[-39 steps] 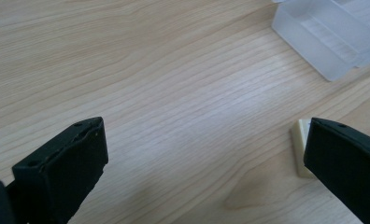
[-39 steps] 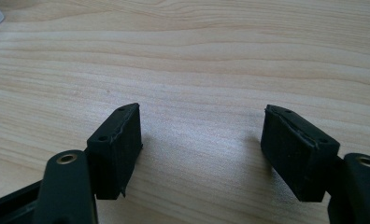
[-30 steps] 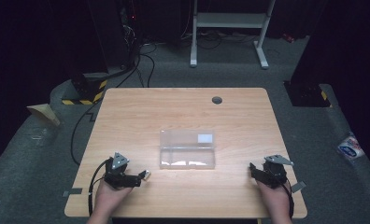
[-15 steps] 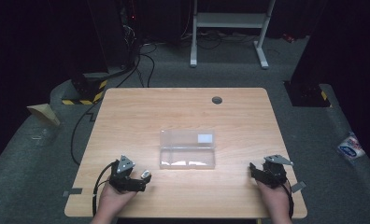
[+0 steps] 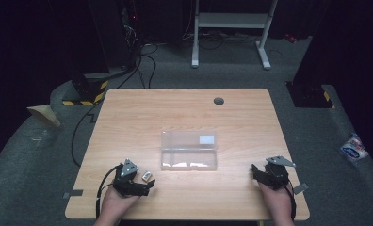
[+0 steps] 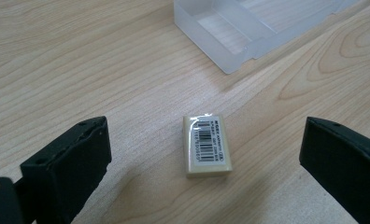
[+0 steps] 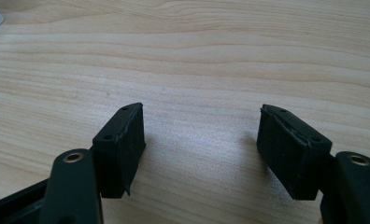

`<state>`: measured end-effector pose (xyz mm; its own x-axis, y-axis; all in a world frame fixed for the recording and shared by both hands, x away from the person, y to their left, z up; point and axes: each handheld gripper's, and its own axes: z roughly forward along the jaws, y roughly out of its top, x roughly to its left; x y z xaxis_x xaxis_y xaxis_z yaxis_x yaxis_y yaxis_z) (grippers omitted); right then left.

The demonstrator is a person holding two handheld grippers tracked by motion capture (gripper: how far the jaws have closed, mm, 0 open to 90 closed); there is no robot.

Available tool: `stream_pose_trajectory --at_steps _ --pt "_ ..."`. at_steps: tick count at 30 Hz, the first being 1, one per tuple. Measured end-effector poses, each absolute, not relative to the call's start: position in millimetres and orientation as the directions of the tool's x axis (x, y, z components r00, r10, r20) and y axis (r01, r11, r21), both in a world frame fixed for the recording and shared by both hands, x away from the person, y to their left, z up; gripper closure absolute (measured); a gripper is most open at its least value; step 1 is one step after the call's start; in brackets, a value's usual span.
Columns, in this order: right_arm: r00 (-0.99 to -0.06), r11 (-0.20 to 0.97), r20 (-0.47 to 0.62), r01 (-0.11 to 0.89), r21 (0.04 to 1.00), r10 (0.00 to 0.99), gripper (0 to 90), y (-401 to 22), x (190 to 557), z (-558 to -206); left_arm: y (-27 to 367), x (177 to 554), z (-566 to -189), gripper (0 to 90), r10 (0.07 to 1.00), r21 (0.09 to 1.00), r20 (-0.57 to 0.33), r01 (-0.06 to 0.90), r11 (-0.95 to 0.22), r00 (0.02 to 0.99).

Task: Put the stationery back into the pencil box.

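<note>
A small cream eraser [image 6: 206, 145] with a barcode label lies flat on the wooden table [image 5: 175, 113]; in the high view the eraser [image 5: 147, 176] sits just left of a clear plastic box [image 5: 189, 150]. My left gripper [image 5: 146, 182] is low over the table at the front left, open, its jaws spread wide on either side of the eraser without touching it. The clear box [image 6: 262, 28] lies beyond the eraser. My right gripper [image 5: 256, 172] rests at the front right, open, with bare wood between its fingers [image 7: 122, 144].
A dark round grommet [image 5: 218, 100] is set in the table's far side. Beyond the table are a white metal stand [image 5: 231, 23], cables, and a yellow-black striped block [image 5: 83, 92]. A packet [image 5: 353, 147] lies on the floor at the right.
My left gripper has slid to the right and forward, bringing its open jaws around the eraser. The right gripper has stayed put.
</note>
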<state>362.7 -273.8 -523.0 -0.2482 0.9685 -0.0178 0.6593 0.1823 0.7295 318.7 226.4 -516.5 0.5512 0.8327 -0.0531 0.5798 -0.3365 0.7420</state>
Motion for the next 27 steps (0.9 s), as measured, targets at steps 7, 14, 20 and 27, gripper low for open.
stream_pose_trajectory --at_steps 7,14,20,27 --pt "-0.248 0.181 -0.017 0.659 0.730 0.969 32.0 -274 363 -523 226 321 -519 4.8 0.831 0.742 -0.063 0.582 -0.332 0.553" --pt "-0.247 0.183 -0.020 0.659 0.730 0.969 32.1 -274 363 -523 227 317 -521 16.6 0.823 0.739 -0.054 0.577 -0.348 0.566" --pt "-0.247 0.183 -0.020 0.658 0.731 0.969 32.5 -274 363 -523 225 312 -522 30.8 0.820 0.724 -0.052 0.586 -0.363 0.570" --pt "-0.248 0.179 -0.013 0.660 0.729 0.969 32.4 -273 362 -523 225 307 -522 43.6 0.835 0.736 -0.043 0.583 -0.344 0.548"
